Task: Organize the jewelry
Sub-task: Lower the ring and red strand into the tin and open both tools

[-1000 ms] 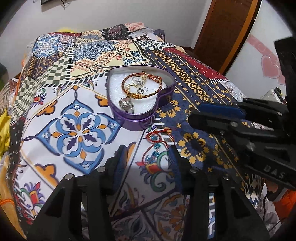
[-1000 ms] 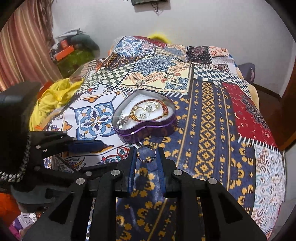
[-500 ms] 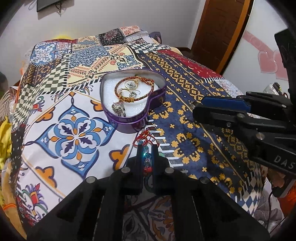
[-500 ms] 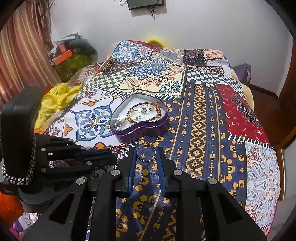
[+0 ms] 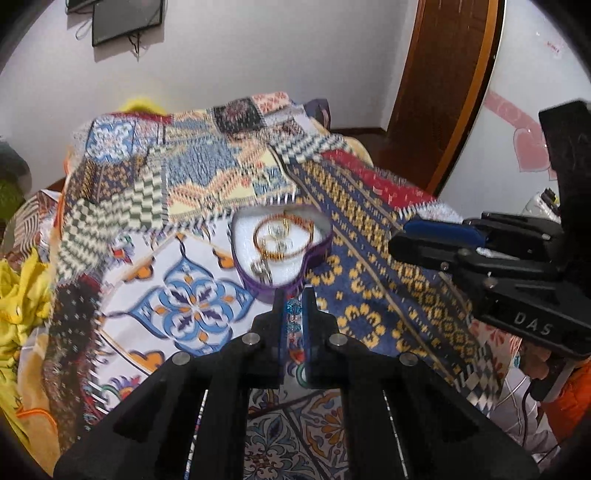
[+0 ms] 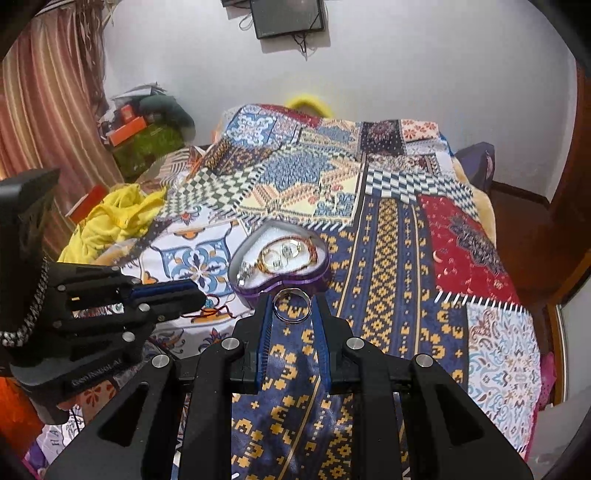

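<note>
A purple heart-shaped tin [image 5: 317, 254] [image 6: 321, 275] sits on the patchwork bedspread, lined white. It holds an orange beaded bracelet [image 5: 282, 236] [image 6: 288, 251] and silver pieces. My left gripper [image 5: 294, 295] is shut on a red thread bracelet with blue beads [image 5: 293, 308], lifted just in front of the tin; its red thread hangs out in the right wrist view [image 6: 218, 308]. My right gripper [image 6: 290, 301] is shut on a silver bangle [image 6: 290, 304], held just in front of the tin. Each gripper shows in the other's view: right [image 5: 436, 243], left [image 6: 184, 295].
The patchwork bedspread [image 6: 388, 236] covers the bed. A yellow cloth [image 6: 110, 218] lies at its left edge. Boxes and clutter [image 6: 136, 129] stand by a striped curtain. A wooden door [image 5: 443, 85] is at the right, and a dark wall-mounted screen [image 6: 288, 16] hangs above.
My left gripper shut on the red thread bracelet and lifted it off the bedspread, tilting upward. My right gripper has kept the silver bangle and also rose and tilted up.
</note>
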